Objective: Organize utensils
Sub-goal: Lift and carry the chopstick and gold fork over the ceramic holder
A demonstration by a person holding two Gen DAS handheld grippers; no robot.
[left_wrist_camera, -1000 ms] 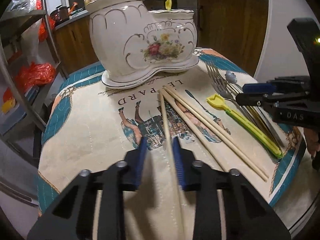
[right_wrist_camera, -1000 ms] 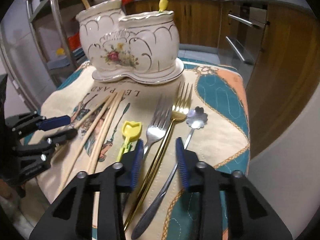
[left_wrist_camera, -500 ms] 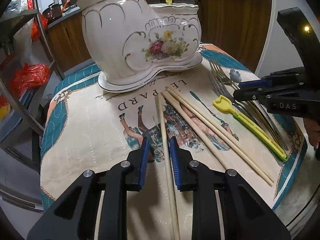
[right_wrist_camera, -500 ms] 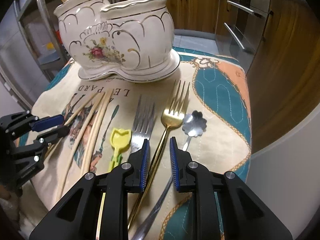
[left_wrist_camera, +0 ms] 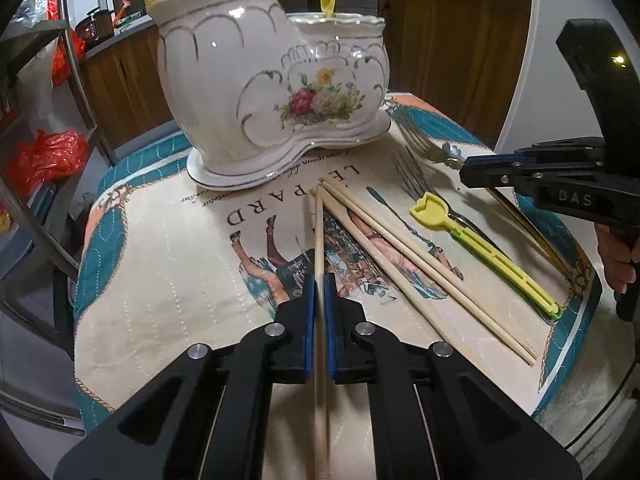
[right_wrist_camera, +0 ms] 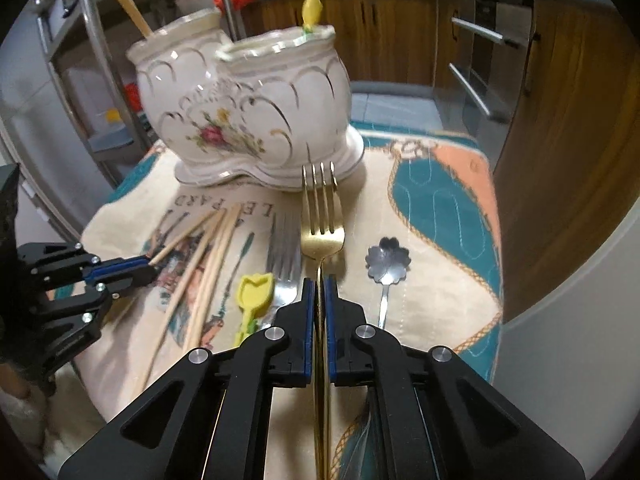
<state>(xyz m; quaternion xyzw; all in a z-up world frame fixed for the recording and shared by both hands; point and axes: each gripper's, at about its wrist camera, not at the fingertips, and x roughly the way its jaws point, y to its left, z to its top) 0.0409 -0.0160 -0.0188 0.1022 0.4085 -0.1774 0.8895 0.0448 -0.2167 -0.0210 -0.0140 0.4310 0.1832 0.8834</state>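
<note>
My left gripper now clenched on a chopstick it only straddled a second ago, my right gripper likewise clamped on the gold fork, both utensils low over the table before the holder.

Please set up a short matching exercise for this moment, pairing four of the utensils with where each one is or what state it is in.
Things:
1. gold fork
2. wooden chopstick
3. flower-bowl spoon
4. yellow tulip-shaped pick

States:
A. lying free on the mat, right of the gold fork in the right wrist view
B. clamped in the right gripper
C. clamped in the left gripper
D. lying free on the mat, right of the two loose chopsticks in the left wrist view

Pairs: 1-B, 2-C, 3-A, 4-D
</note>
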